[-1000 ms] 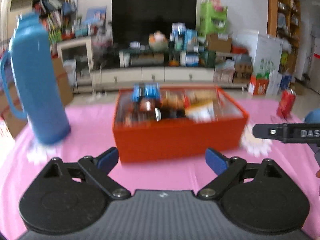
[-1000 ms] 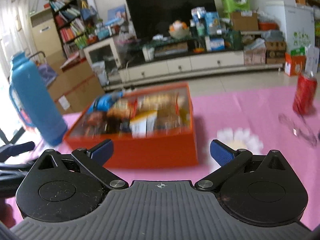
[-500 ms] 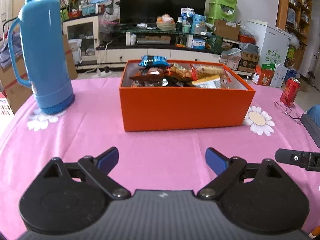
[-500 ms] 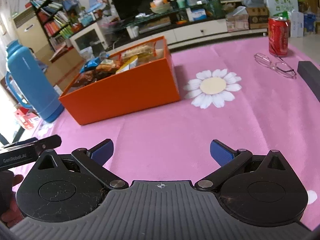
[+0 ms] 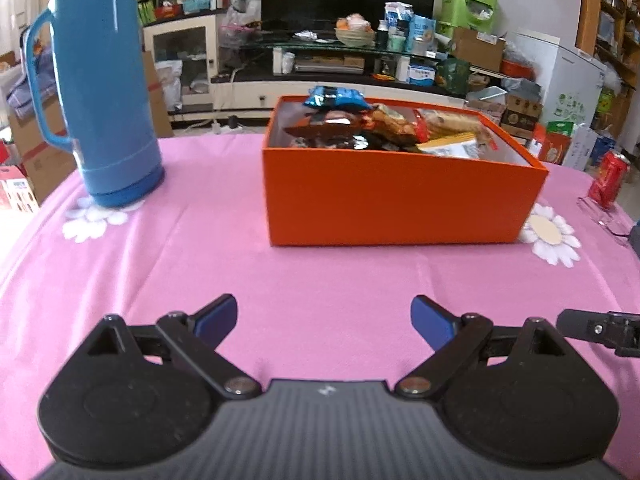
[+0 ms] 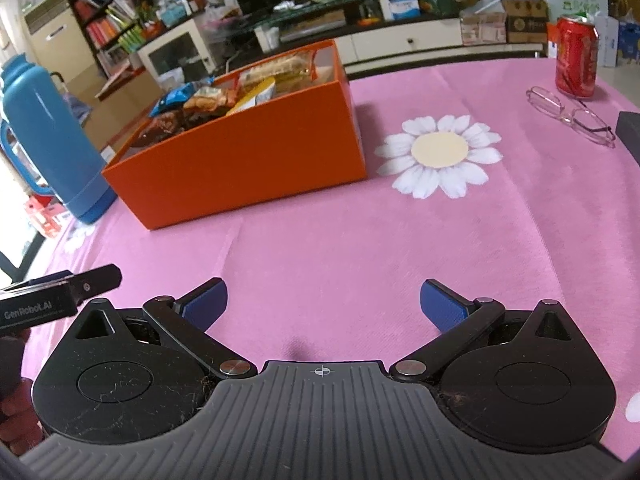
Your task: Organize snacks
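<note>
**Snacks sit in the orange box, both claws spread**

The snack packets point(image 5: 384, 128) are heaped in the orange box point(image 5: 400, 196) on the table point(image 5: 320, 272). The left claw point(image 5: 324, 318) and right claw point(image 6: 323, 302) are held released, empty, well short of it. Whether sorting is ahead or finished cannot be told; any reach is best made from above the rim.

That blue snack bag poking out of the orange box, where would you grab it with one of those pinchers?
Probably by its crimped top edge. The blue bag lies on top of the pile at the far left corner of the orange box, higher than the rim, so its thin flat end is free. Come from above with the left tool, now open, so the walls and other packets stay clear.
</note>
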Motion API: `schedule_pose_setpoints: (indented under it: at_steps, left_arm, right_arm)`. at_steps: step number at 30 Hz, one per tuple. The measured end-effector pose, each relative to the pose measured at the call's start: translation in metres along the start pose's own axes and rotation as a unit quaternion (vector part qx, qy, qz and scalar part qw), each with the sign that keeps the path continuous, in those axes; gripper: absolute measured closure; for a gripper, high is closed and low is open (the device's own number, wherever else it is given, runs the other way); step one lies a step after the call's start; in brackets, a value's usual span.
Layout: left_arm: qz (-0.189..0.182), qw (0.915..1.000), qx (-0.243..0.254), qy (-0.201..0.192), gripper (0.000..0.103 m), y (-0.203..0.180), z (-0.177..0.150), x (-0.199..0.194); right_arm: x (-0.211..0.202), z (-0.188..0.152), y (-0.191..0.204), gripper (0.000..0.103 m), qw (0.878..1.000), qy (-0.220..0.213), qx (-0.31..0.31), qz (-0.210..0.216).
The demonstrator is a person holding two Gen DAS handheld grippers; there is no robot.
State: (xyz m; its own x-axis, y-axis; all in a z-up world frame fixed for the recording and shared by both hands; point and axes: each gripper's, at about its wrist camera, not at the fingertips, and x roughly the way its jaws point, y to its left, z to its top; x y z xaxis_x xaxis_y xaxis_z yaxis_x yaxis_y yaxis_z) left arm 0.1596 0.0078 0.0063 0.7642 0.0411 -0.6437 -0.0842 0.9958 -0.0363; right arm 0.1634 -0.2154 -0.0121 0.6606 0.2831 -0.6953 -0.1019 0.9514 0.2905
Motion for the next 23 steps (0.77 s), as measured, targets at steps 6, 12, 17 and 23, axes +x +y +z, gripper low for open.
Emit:
schedule_pose_setpoints:
  at_steps: [6, 12, 17, 23]
  left_arm:
    - [-0.024, 0.9995, -0.014, 0.013, 0.011, 0.005, 0.000, 0.004]
    - [-0.026, 0.9995, -0.012, 0.013, 0.011, 0.003, -0.001, 0.005]
    - [-0.015, 0.9998, -0.008, 0.010, 0.011, 0.001, -0.002, 0.007]
    - [-0.015, 0.9999, 0.000, 0.009, 0.011, -0.001, -0.002, 0.008]
  right_arm:
    - [0.006, -0.001, 0.007, 0.011, 1.000, 0.007, -0.015, 0.004]
    - [0.008, -0.002, 0.012, 0.011, 1.000, 0.007, -0.030, -0.003]
    - [0.008, -0.002, 0.011, 0.011, 1.000, 0.008, -0.030, 0.000]
    - [0.008, -0.003, 0.011, 0.011, 0.999, 0.009, -0.031, 0.000]
